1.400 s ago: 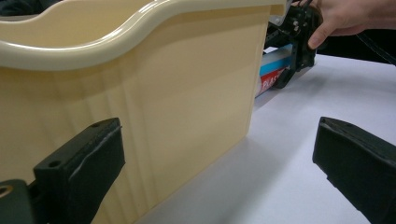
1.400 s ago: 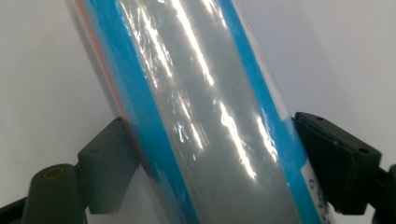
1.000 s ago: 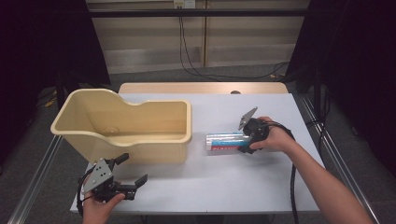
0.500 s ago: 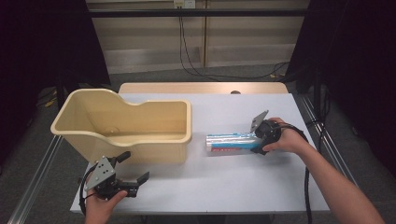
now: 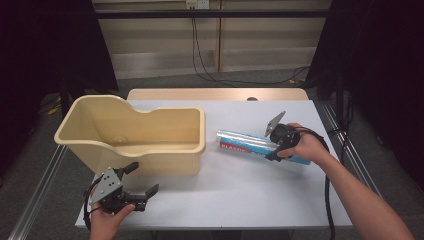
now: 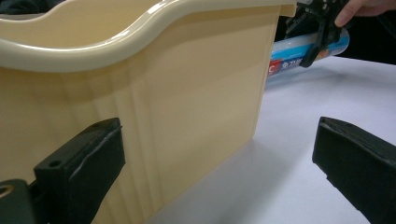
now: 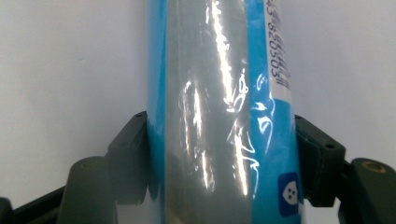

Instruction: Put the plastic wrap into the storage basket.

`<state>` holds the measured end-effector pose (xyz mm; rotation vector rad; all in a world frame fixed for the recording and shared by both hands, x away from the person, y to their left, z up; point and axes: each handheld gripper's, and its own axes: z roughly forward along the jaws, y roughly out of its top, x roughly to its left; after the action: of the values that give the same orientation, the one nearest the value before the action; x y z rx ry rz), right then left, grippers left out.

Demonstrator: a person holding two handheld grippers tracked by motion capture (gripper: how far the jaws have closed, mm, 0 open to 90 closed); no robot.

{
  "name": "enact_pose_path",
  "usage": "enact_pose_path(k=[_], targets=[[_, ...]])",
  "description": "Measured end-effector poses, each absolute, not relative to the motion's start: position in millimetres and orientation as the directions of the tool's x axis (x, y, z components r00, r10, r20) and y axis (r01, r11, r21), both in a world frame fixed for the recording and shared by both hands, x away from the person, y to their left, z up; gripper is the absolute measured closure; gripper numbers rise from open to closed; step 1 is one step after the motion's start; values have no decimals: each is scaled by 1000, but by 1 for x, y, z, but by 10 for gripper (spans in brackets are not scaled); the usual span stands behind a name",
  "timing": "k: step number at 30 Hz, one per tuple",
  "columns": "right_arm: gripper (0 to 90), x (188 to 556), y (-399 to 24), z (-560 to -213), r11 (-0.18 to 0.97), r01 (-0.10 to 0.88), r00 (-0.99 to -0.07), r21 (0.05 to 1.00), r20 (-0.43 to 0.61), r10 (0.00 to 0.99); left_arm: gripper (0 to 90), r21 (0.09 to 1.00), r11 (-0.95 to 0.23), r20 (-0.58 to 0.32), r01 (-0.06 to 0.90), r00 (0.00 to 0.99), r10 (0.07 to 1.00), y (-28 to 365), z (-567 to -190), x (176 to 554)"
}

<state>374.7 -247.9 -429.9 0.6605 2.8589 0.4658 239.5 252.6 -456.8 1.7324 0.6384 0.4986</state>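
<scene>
Cream plastic bin point(image 5: 135, 135) sits left on the white tabletop point(image 5: 240, 190). The right gripper point(image 5: 274, 145) seems clamped across the blue wrapped roll point(image 5: 240, 142) lying right of it, probably for lifting. The left gripper point(image 5: 137, 185) waits near, jaws spread, holding nothing.

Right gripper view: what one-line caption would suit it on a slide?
Two black jaws of the right gripper close against the sides of a shiny blue-and-silver plastic-wrap roll lying on the white table.

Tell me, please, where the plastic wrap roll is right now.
In the high view the plastic wrap roll lies on the white table, right of the beige tub, with the right gripper closed around it.
</scene>
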Motion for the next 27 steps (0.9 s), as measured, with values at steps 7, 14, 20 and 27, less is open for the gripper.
enact_pose_path(k=[7, 14, 20, 27], targets=[[321, 375, -261, -404, 801, 461, -849, 381, -72, 523, 23, 971, -188, 7, 151, 761, 649, 254, -456, 238], [322, 374, -259, -384, 801, 454, -849, 390, -84, 522, 23, 973, -184, 11, 143, 761, 649, 254, -454, 238], [322, 375, -256, -362, 798, 454, -849, 396, -80, 523, 23, 972, -179, 2, 149, 762, 648, 253, -455, 238], [323, 378, -252, -326, 786, 470, -836, 401, -86, 543, 23, 975, -171, -1, 146, 763, 646, 254, -454, 237]])
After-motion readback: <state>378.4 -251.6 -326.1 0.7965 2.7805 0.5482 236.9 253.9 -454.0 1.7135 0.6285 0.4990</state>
